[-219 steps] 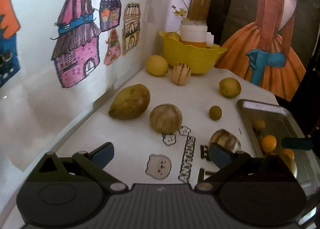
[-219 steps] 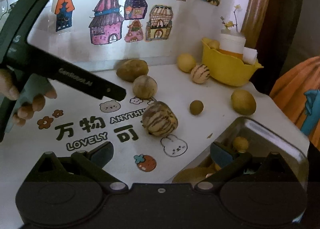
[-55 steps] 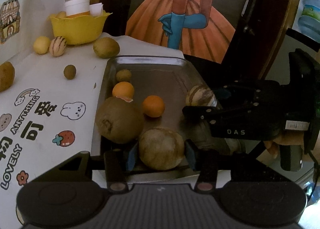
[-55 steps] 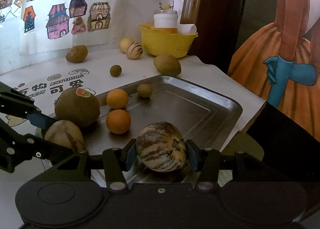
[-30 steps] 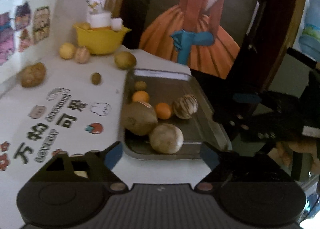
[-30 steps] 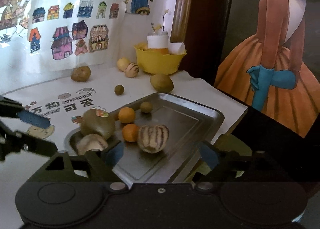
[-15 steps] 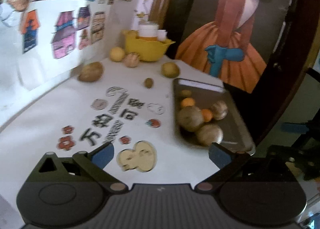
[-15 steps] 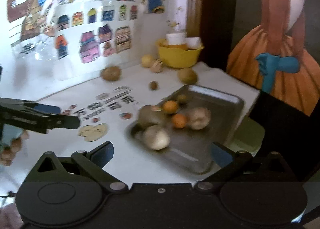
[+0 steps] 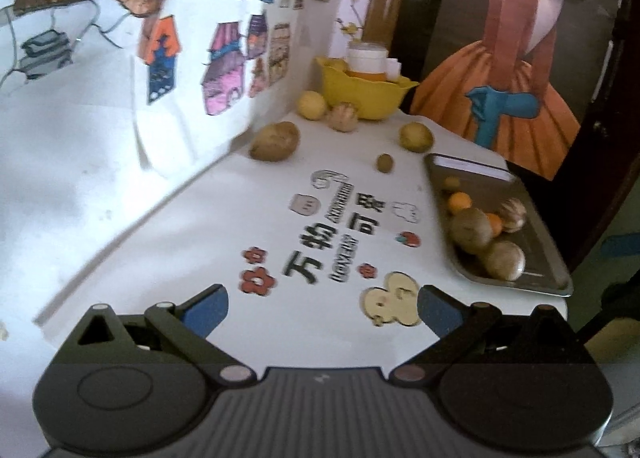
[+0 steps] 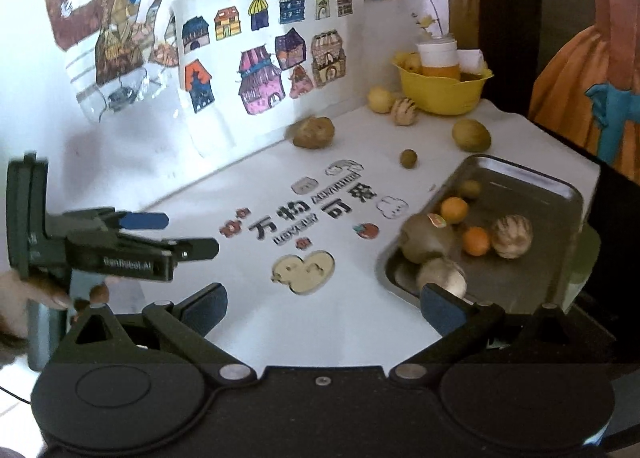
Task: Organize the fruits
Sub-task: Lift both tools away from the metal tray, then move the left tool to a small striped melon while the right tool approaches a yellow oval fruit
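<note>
A metal tray [image 9: 548,254] [image 10: 560,194] sits at the table's right edge. In it lie a large brown fruit [image 10: 426,238], a pale round fruit [image 10: 442,278], a striped melon [image 10: 512,236], two oranges [image 10: 476,241] and a small green fruit [image 10: 469,188]. On the white tablecloth remain a brown fruit [image 9: 275,141], a yellow fruit [image 9: 312,106], a striped fruit [image 9: 343,117], a green-yellow fruit [image 9: 416,137] and a small brown one [image 9: 385,162]. My left gripper [image 9: 322,310] is open and empty over the table's near end; it also shows in the right wrist view [image 10: 160,234]. My right gripper [image 10: 322,308] is open and empty.
A yellow bowl [image 9: 360,94] [image 10: 440,92] with a white jar stands at the far corner. Drawings of houses hang on the wall at the left. A painted figure in an orange dress stands behind the table at the right. The tablecloth [image 9: 332,218] carries printed characters.
Both grippers let go of the pale fruit and the striped melon in the tray, opened, and pulled back and up from the tray toward the table's near end.
</note>
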`<action>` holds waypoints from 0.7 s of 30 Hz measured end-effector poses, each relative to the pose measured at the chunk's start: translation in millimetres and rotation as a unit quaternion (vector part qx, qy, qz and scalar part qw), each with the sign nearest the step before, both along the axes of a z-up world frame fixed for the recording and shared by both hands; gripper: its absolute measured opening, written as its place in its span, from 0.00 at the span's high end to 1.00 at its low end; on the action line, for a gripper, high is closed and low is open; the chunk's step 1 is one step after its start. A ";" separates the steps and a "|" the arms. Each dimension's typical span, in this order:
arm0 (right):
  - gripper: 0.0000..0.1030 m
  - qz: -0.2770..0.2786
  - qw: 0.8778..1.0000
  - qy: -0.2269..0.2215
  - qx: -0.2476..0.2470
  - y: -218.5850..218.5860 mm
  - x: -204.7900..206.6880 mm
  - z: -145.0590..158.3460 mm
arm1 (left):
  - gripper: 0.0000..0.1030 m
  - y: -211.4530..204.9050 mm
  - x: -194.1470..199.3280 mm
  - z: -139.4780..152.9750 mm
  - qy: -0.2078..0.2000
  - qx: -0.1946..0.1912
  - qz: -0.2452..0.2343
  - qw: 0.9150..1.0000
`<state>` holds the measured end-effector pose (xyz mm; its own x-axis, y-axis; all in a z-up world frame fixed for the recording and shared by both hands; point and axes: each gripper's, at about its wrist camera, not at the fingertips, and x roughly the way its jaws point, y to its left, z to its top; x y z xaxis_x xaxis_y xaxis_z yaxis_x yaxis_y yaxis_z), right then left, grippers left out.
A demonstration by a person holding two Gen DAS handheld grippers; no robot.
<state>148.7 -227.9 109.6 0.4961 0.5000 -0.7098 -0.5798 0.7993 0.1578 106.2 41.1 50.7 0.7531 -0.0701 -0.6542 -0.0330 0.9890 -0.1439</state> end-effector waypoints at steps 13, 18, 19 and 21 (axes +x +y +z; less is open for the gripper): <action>0.01 -0.044 0.998 0.034 0.025 9.2 94.0 39.0 | 0.00 10.5 46.5 31.8 -0.030 0.044 -0.009 0.999; 0.01 -0.058 0.998 0.015 0.026 11.2 152.2 54.4 | 0.00 6.5 83.4 49.4 -0.064 0.047 -0.026 0.996; 0.01 -0.063 0.998 0.013 0.025 11.8 165.9 55.1 | 0.00 5.4 94.4 51.9 -0.071 0.049 -0.030 0.996; 0.01 -0.081 0.996 0.014 0.027 10.9 191.9 52.8 | 0.00 3.8 117.3 54.0 -0.078 0.048 -0.036 0.995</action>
<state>340.6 -217.1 162.3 0.5536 0.4532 -0.6987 -0.4378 0.8720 0.2187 223.5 44.9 104.7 0.8417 -0.0700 -0.5354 0.0537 0.9975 -0.0461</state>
